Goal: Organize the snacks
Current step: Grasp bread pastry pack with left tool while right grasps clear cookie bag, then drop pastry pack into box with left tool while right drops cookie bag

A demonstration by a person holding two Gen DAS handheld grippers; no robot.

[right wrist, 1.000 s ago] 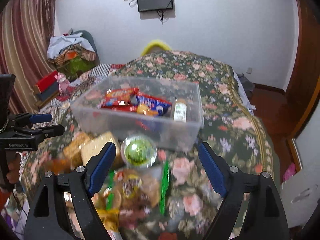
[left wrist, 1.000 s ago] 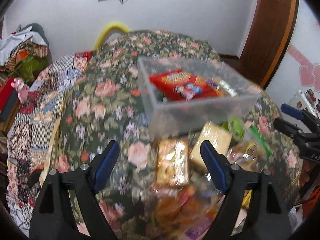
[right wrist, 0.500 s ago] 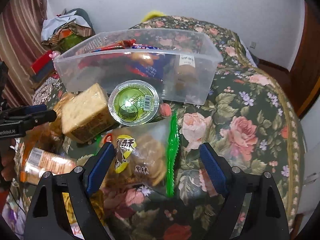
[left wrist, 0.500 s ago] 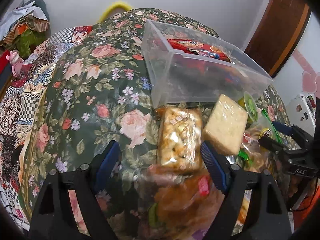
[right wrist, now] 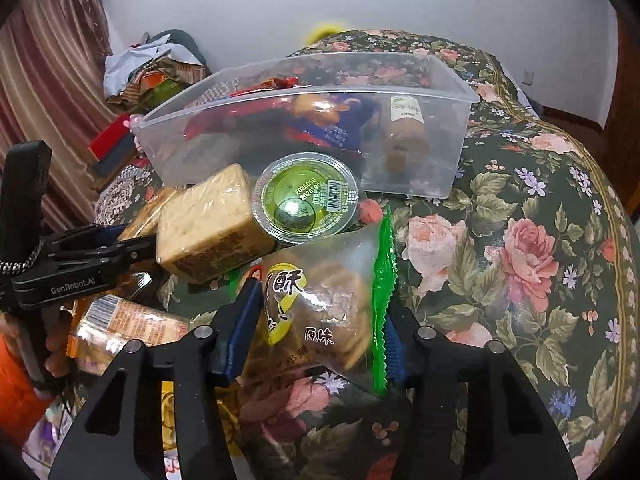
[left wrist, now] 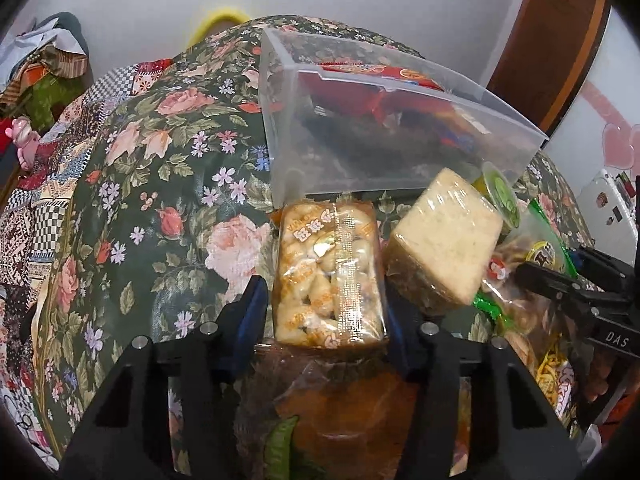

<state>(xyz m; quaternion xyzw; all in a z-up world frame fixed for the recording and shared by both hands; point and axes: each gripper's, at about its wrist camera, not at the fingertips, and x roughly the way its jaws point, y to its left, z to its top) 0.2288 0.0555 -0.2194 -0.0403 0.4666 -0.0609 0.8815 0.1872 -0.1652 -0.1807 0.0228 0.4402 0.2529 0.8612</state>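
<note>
While the left gripper point(left wrist: 326, 304) has its blue pads pressed against both long sides of a clear-wrapped pack of puffed rice crackers point(left wrist: 326, 272), the right gripper point(right wrist: 316, 320) is clamped the same way on a clear bag of round biscuits with a green sealed edge point(right wrist: 332, 292). Both packs sit low on the flowered bedspread point(right wrist: 520, 248), in the heap of snacks just in front of the clear plastic bin point(right wrist: 400, 128). Inside that bin lie red and blue snack packets point(right wrist: 320, 120) and a small brown bottle with a pale label point(right wrist: 406, 124) at its right end. Between the two held packs, a wrapped block of pale crackers point(right wrist: 208, 224) leans tilted, touching a round cup with a green foil lid point(right wrist: 306, 200) that rests against the bin's near wall. To the left of the biscuits, in the right wrist view, an orange-wrapped pack with a barcode point(right wrist: 124, 324) lies under the left gripper's black frame. A pile of clothes point(right wrist: 152, 64) sits far back by the striped curtain point(right wrist: 48, 92).
</note>
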